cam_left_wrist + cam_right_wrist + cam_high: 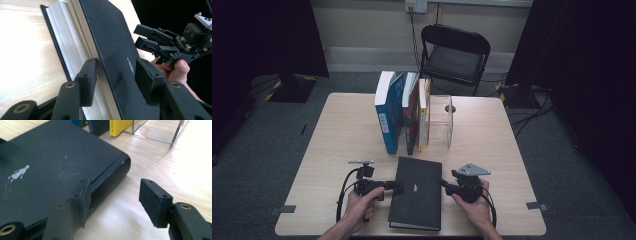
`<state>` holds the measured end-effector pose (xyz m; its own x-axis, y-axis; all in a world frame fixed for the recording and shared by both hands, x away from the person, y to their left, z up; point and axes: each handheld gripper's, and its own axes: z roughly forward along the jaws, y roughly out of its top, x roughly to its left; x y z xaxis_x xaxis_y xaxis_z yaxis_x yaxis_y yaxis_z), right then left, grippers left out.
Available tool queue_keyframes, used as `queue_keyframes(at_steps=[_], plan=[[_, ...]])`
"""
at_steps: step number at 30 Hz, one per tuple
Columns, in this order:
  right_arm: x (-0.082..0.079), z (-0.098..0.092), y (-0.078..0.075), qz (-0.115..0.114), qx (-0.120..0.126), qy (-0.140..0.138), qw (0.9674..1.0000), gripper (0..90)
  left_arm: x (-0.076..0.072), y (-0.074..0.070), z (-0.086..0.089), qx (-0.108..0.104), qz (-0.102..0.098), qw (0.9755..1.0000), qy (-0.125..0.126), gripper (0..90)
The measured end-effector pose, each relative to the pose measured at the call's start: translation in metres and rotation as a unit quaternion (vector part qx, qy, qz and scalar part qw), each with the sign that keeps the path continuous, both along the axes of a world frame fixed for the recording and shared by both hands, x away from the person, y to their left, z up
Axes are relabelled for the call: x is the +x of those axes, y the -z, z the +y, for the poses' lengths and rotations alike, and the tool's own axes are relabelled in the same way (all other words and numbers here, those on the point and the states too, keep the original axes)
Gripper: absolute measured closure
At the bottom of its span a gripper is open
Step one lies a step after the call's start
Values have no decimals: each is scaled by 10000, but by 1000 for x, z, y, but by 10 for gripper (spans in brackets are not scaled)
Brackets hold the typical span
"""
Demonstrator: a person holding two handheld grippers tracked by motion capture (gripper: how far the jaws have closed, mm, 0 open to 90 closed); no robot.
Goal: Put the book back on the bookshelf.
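A thick black hardback book [416, 192] lies flat near the table's front edge, with a small silver figure on its cover [17, 173]. My left gripper [397, 186] reaches in from the book's left side. In the left gripper view its jaws [117, 80] straddle the page edge [72, 50]: one pad rests against the pages, and the other hovers over the cover and casts a shadow there. My right gripper [444, 185] is at the book's right side, open. One of its pads [82, 197] touches the spine, and the other is over bare table. The same gripper [138, 35] also appears in the left gripper view, held in a hand.
Behind the black book, three books stand upright [402, 112] against a clear acrylic stand [441, 120]. A black folding chair [454, 55] stands beyond the far edge of the wooden table [512, 150]. Dark curtains flank the room.
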<state>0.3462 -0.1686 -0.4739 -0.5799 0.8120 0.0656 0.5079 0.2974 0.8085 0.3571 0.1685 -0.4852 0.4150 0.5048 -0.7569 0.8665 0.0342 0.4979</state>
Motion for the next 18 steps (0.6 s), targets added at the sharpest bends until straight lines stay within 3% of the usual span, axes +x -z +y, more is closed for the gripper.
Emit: queue_keyframes(at_steps=[3,5,9,16,18], plan=[[-2,1,0,0,-47,-15,10000,440,-3,-2,0,-162,58,9999,18,531],[-2,0,1,5,-57,-30,10000,440,-6,-1,0,-97,11,9999,90,531],[-4,0,1,10,-88,-49,9999,439,-14,0,3,-145,127,9995,254,531],[-4,-1,2,64,-36,-66,10000,462,-8,1,0,-286,159,9990,308,538],[-4,0,1,77,-41,-63,9999,471,-4,0,-3,-221,116,9994,252,531]])
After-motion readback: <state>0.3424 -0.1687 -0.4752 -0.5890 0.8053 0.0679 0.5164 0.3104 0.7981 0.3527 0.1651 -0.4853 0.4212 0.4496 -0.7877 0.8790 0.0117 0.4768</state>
